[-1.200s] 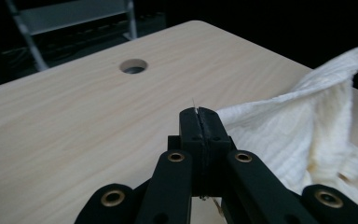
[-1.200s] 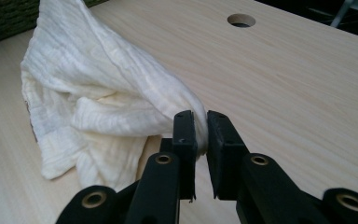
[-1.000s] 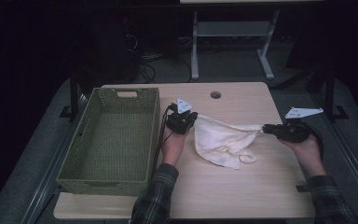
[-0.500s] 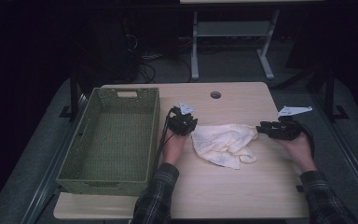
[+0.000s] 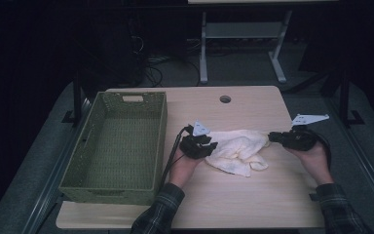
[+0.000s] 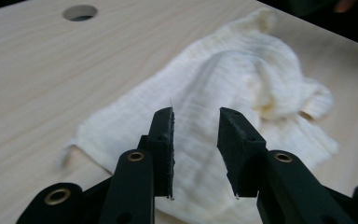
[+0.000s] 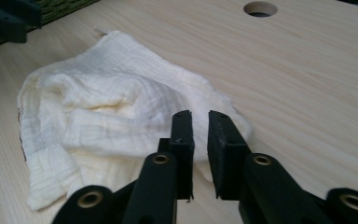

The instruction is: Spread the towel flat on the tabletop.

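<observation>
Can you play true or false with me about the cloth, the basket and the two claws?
1. The cloth lies crumpled on the table. True.
2. The basket holds the cloth. False: the basket is empty, and the cloth lies to its right.
3. The left claw is clamped on the cloth. False: its jaws stand apart above the cloth with nothing between them.
4. The table has a round hole near its far edge. True.
5. The right claw lifts the cloth high. False: the cloth rests on the table.
</observation>
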Demonstrator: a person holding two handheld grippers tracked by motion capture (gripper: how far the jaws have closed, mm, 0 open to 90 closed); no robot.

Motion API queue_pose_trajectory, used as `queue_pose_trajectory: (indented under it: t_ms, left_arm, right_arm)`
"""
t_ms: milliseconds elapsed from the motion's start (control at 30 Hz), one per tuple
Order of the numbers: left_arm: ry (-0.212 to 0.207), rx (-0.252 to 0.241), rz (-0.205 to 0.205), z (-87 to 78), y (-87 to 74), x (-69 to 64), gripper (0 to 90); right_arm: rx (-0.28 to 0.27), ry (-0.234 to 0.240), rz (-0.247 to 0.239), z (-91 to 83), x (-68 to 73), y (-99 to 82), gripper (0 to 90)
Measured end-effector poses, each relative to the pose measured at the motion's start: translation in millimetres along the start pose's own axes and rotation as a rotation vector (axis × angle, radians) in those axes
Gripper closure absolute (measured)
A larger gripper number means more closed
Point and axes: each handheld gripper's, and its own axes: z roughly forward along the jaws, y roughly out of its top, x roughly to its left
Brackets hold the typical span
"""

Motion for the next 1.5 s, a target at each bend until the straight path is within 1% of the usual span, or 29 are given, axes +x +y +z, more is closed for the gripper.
queue_pose_trajectory:
  t_ms: [67,100,167,200,233,300,333,367,400,433,467,500,533,567,633,767,833,867,900,1000,1067,1133,1200,1267,1300,1333,1367,1467,1500]
  left_arm:
    - [-0.015,0.002,0.002,-0.8,-3.1,-5.3,64.9]
    - [-0.024,0.007,0.011,-1.0,-4.6,-7.0,64.7]
    - [-0.034,0.018,0.016,-0.3,-7.8,-10.7,64.1]
    - [-0.036,0.025,0.023,0.2,-9.3,-11.9,63.5]
    - [-0.041,0.031,0.026,0.7,-10.4,-12.9,63.3]
    - [-0.056,0.037,0.029,2.5,-11.9,-14.5,62.1]
    - [-0.057,0.041,0.032,3.1,-12.0,-15.0,61.3]
    - [-0.060,0.040,0.030,4.5,-12.2,-16.1,60.9]
    - [-0.067,0.042,0.032,5.8,-12.1,-16.9,60.3]
    - [-0.075,0.045,0.035,7.5,-11.9,-18.7,60.0]
    - [-0.080,0.043,0.034,8.9,-11.9,-20.6,59.7]
    - [-0.084,0.049,0.045,10.3,-11.7,-22.5,59.6]
    - [-0.091,0.052,0.049,11.8,-11.3,-25.0,59.6]
    - [-0.098,0.057,0.061,13.5,-11.1,-27.5,59.7]
    - [-0.116,0.063,0.079,17.1,-10.1,-33.9,59.6]
    - [-0.144,0.068,0.112,22.0,-8.6,-43.3,59.6]
    - [-0.156,0.067,0.123,24.8,-8.3,-48.2,59.7]
    - [-0.163,0.070,0.123,26.2,-8.3,-50.8,59.7]
    - [-0.165,0.070,0.127,27.8,-8.3,-53.4,59.7]
    - [-0.184,0.082,0.141,33.5,-9.0,-58.7,60.2]
    - [-0.187,0.085,0.143,36.6,-9.6,-61.0,60.8]
    - [-0.198,0.086,0.141,39.8,-10.0,-63.6,61.9]
    - [-0.207,0.088,0.149,43.4,-10.5,-67.3,62.6]
    - [-0.214,0.091,0.154,46.9,-11.2,-70.9,62.8]
    - [-0.220,0.092,0.157,48.9,-11.7,-72.4,63.3]
    - [-0.229,0.088,0.148,51.4,-12.1,-74.9,64.1]
    - [-0.232,0.092,0.160,53.4,-12.2,-76.6,64.3]
    - [-0.236,0.102,0.176,61.2,-13.1,-83.8,64.3]
    - [-0.238,0.102,0.178,64.0,-13.7,-85.6,64.3]
  right_arm:
    - [0.017,0.006,-0.002,9.1,0.9,0.5,83.7]
    - [0.030,0.002,-0.001,14.3,0.6,0.2,84.5]
    - [0.057,-0.027,-0.002,23.0,-3.5,-2.5,85.4]
    - [0.069,-0.049,0.001,25.8,-6.8,-3.9,85.5]
    - [0.080,-0.084,-0.005,26.8,-10.8,-5.6,85.8]
    - [0.091,-0.133,0.017,24.9,-19.4,-9.1,85.8]
    - [0.094,-0.168,0.028,22.8,-24.1,-11.7,85.8]
    - [0.099,-0.180,0.035,21.5,-26.9,-13.5,85.7]
    - [0.097,-0.186,0.052,19.4,-29.6,-15.8,85.6]
    - [0.090,-0.182,0.061,16.7,-32.0,-18.1,85.6]
    - [0.086,-0.183,0.064,13.3,-33.0,-19.7,85.2]
    - [0.085,-0.187,0.059,11.6,-32.6,-19.9,84.7]
    - [0.080,-0.181,0.055,8.9,-31.8,-19.9,84.3]
    - [0.068,-0.165,0.056,5.7,-30.6,-20.0,84.1]
    - [0.038,-0.120,0.061,-0.8,-25.8,-20.6,83.4]
    - [0.031,-0.062,0.055,-9.5,-11.6,-22.8,82.5]
    - [0.029,-0.038,0.043,-12.4,-4.1,-25.6,81.5]
    - [0.033,-0.029,0.029,-13.2,-0.7,-27.4,81.2]
    - [0.040,-0.020,0.026,-13.5,3.4,-29.4,81.2]
    - [0.060,0.015,0.008,-12.5,17.1,-34.9,81.2]
    - [0.069,0.036,-0.005,-10.7,25.2,-37.0,81.2]
    - [0.073,0.054,-0.012,-9.1,32.2,-38.1,81.2]
    - [0.068,0.079,-0.023,-6.5,40.0,-38.8,81.2]
    - [0.075,0.090,-0.037,-4.4,47.5,-38.3,81.2]
    - [0.074,0.106,-0.037,-3.0,50.7,-38.3,81.2]
    - [0.076,0.122,-0.041,-1.1,53.9,-38.8,81.2]
    - [0.083,0.127,-0.047,1.0,57.8,-39.2,81.2]
    - [0.108,0.136,-0.079,7.6,66.4,-40.2,80.4]
    - [0.114,0.130,-0.085,9.6,68.3,-40.3,80.3]
